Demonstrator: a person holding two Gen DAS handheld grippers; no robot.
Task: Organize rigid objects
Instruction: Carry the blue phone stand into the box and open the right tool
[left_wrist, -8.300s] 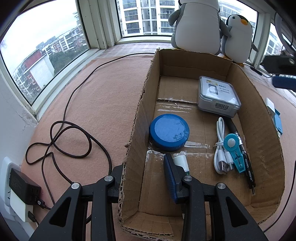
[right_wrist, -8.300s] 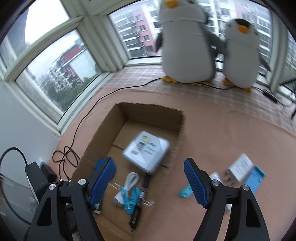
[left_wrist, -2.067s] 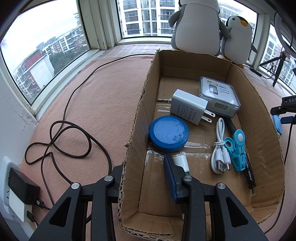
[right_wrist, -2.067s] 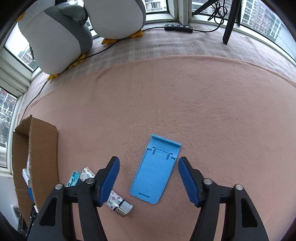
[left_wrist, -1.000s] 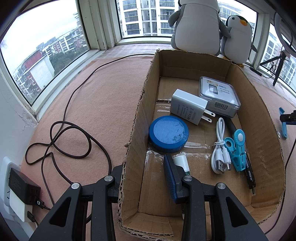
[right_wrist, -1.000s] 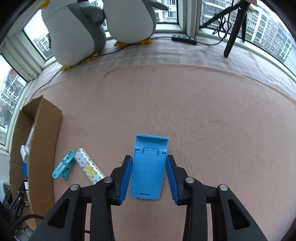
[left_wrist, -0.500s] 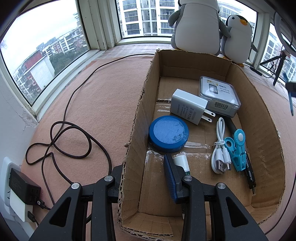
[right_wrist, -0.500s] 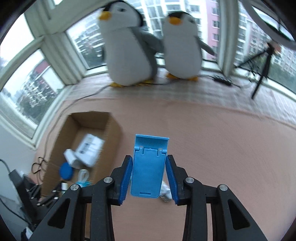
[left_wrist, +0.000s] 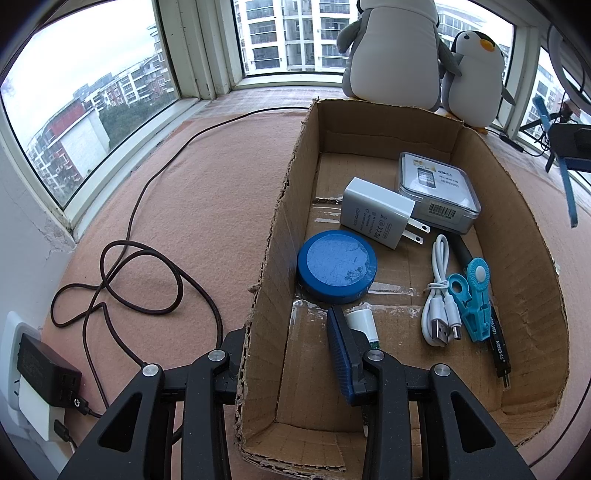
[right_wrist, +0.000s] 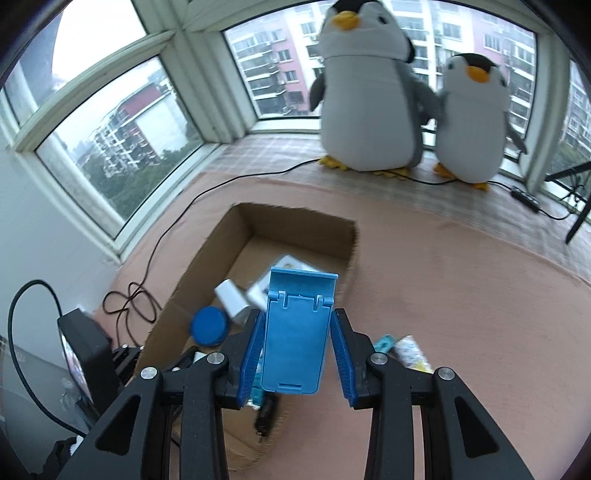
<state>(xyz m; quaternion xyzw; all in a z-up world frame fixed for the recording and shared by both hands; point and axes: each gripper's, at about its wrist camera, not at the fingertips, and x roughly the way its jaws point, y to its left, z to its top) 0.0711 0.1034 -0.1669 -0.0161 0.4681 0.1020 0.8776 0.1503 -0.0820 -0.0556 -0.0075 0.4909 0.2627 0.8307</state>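
You have lifted the blue phone stand (right_wrist: 295, 332) off the carpet, clamped in your right gripper (right_wrist: 297, 354), above the cardboard box (right_wrist: 207, 258), whose wall your left gripper (left_wrist: 291, 373) stays clamped on, so only lowering it in remains.

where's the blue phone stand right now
In the right wrist view the phone stand is clamped between the right gripper's pads, held in the air over the cardboard box's right wall.
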